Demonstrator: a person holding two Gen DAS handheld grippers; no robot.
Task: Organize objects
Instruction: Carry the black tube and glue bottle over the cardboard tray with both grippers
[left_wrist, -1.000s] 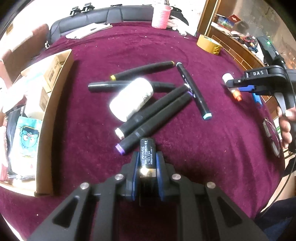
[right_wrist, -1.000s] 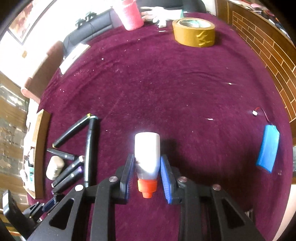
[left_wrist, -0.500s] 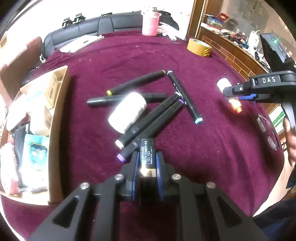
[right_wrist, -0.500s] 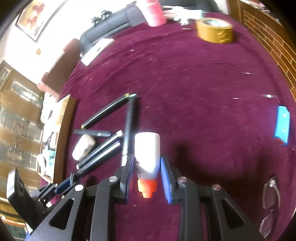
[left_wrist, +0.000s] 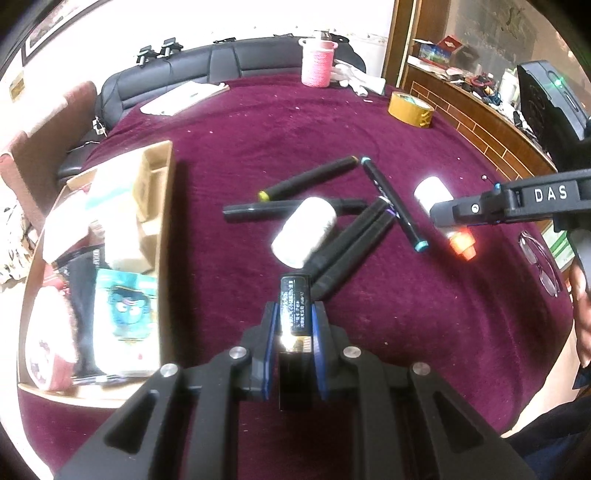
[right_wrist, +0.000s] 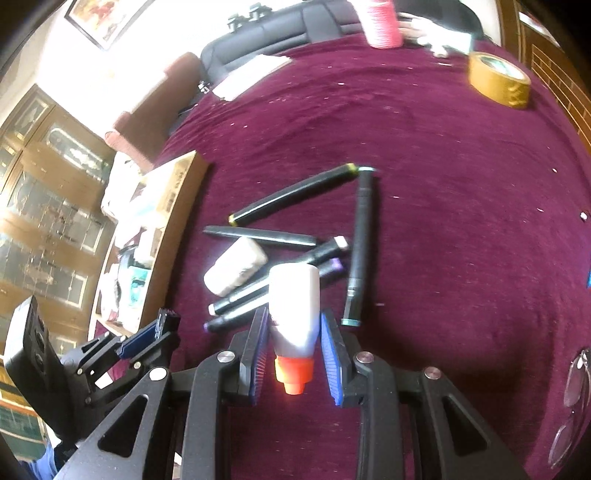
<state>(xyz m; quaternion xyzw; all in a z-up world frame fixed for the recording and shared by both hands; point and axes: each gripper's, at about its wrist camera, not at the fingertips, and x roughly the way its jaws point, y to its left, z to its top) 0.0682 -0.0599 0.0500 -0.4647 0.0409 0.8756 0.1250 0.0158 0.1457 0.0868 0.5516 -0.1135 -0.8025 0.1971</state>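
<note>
My left gripper (left_wrist: 294, 325) is shut on a black marker (left_wrist: 294, 306) with white print, held above the maroon cloth (left_wrist: 258, 140). Just beyond it lie several black markers (left_wrist: 351, 236) and a white roll (left_wrist: 304, 230) in a loose pile. My right gripper (right_wrist: 293, 328) is shut on a white glue bottle (right_wrist: 293, 299) with an orange cap, cap toward the camera, hovering over the near end of the same marker pile (right_wrist: 295, 199). In the left wrist view that bottle (left_wrist: 432, 190) hangs right of the pile.
A cardboard box (left_wrist: 164, 206) packed with packets stands at the left. A brown tape roll (left_wrist: 410, 109) and a pink thread cone (left_wrist: 316, 66) sit at the far side. Glasses (left_wrist: 539, 254) lie at the right. A black sofa (left_wrist: 207, 70) is beyond the table.
My right gripper carried the glue bottle leftward, from bare cloth to over the marker pile. My left gripper rose a little with its marker; the box shows more.
</note>
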